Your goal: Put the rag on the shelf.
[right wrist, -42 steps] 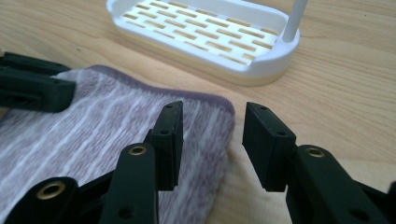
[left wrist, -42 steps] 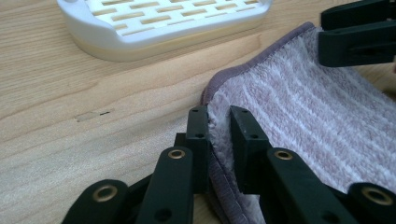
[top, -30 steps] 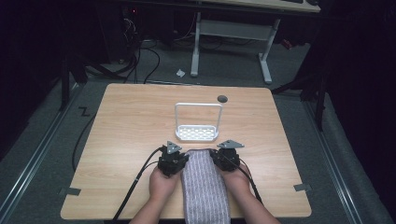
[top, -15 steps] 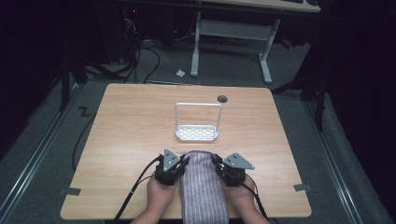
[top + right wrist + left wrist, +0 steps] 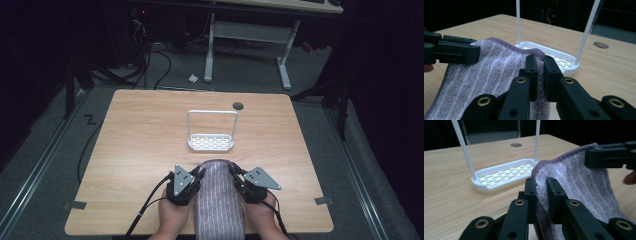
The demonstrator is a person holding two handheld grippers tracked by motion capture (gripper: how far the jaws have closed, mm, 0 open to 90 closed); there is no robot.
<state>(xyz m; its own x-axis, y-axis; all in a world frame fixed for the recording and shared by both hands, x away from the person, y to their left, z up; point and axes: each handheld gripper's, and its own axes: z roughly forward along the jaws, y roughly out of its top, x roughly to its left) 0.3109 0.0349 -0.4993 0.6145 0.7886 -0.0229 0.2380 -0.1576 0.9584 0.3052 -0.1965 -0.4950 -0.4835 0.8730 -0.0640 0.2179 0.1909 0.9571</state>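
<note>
Striped grey-lilac towel (image 5: 218,200) at 6 o'clock on the table (image 5: 140,145), long axis running 12 to 6, near end draped off the near edge between the person's hands, far end raised and bowed into a hump. Far corners both pinched: left gripper (image 5: 196,176) at 9 o'clock of the hump, jaws pressed together on the towel's left hem, seen close in the left gripper view (image 5: 541,192); right gripper (image 5: 236,176) at 3 o'clock, jaws likewise clamped on the right hem, seen close in the right gripper view (image 5: 537,72). Roughly level with each other, one each side of the cloth, neither clearly nearer. Beyond the hump, at 12 o'clock and near, white rack (image 5: 211,142) with slotted base tray and tall hoop bar (image 5: 212,112) standing upright across the table, broadside to the towel's axis. Towel edge close to the tray's near rim but apart from it, as far as can be told. Probable step: carrying the far end forward and up toward the bar for hanging. Deciding relation: bar straight ahead at 12 o'clock and above the gripped hem, so lift before advance. Dark round grommet (image 5: 238,105) farther off at 1 o'clock.
</note>
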